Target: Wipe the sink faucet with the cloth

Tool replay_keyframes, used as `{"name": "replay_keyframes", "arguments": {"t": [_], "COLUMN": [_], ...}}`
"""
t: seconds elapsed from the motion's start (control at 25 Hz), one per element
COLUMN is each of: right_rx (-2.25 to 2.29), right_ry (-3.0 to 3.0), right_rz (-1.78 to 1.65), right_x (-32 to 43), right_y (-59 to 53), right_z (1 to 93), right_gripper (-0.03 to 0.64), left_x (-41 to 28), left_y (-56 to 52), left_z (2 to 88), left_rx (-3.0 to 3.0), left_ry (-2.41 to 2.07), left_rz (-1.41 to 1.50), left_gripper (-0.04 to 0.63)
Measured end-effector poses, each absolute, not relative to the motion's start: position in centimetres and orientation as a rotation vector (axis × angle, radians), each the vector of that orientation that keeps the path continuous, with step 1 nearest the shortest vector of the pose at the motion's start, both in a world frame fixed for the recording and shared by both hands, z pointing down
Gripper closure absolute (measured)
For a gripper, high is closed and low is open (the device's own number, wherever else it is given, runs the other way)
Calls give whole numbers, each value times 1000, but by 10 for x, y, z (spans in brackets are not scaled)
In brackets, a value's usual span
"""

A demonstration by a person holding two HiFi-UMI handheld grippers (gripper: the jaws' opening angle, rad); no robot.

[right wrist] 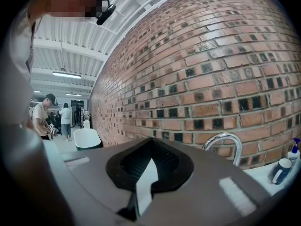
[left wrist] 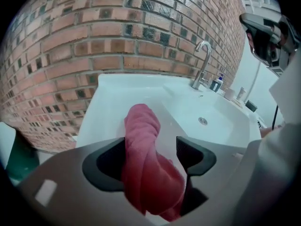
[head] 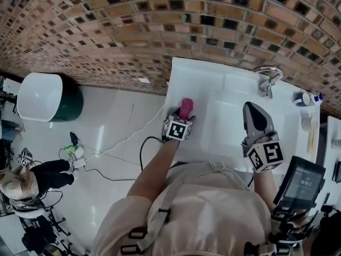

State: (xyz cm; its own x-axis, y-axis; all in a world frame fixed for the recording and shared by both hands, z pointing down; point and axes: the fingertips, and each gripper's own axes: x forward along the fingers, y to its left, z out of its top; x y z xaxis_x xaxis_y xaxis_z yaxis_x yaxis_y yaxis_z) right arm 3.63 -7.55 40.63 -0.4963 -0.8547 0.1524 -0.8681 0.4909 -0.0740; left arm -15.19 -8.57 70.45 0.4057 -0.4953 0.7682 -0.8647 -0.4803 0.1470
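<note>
Left gripper point(left wrist: 151, 146) jaws apart, pink cloth point(left wrist: 141, 126) lying between them on sink point(left wrist: 117, 86) left ledge; right gripper point(right wrist: 149, 160) jaws together, facing faucet point(right wrist: 225, 135); bottle point(right wrist: 281, 170) label unreadable

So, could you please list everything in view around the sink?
sink: one, white, against brick wall
faucet: one, chrome, sink's back edge
cloth: one, pink, sink's left rim
bottles: two, partly blue, right of faucet
tub: one, white over green, floor left
cables: several, black and white, floor
screen: one, dark, lower right
bystander: one, black sleeve, lower left
left tongs: one, grey, open around cloth
right tongs: one, grey, shut, empty, over sink
</note>
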Motion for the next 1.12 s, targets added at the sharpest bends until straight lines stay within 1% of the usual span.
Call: {"name": "replay_keyframes", "arguments": {"t": [0.16, 0.36, 0.56, 0.64, 0.72, 0.8, 0.84, 0.88, 1.12], "right_rx": [1509, 1487, 1497, 1506, 1506, 1503, 1506, 1511, 1534], "right_ry": [-2637, -2652, -2669, -2673, -2683, -2689, -2690, -2689, -2681], "right_rz": [220, 223, 217, 213, 205, 204, 204, 203, 228], "right_x": [33, 28, 30, 31, 30, 31, 33, 36, 46], "right_y": [-84, -94, -105, -109, -112, -113, -114, -115, -118], "right_z": [407, 407, 402, 400, 397, 396, 395, 394, 400], "right_gripper": [632, 632, 632, 632, 632, 632, 632, 632, 632], "left_x": [-170, -191, -173, -159, -147, -138, -132, -125, -117], "left_y": [-97, -115, -139, -145, -148, -149, -150, -151, -150], "left_z": [673, 599, 472, 425, 389, 365, 359, 357, 382], "left_rx": [2161, 2191, 2475, 2614, 2724, 2809, 2849, 2885, 2817], "left_ry": [-1297, -1477, -1564, -1580, -1602, -1629, -1634, -1630, -1589], "left_rz": [790, 492, 239, 182, 134, 110, 119, 140, 125], "left_gripper": [227, 229, 250, 290, 356, 488, 564, 592, 594]}}
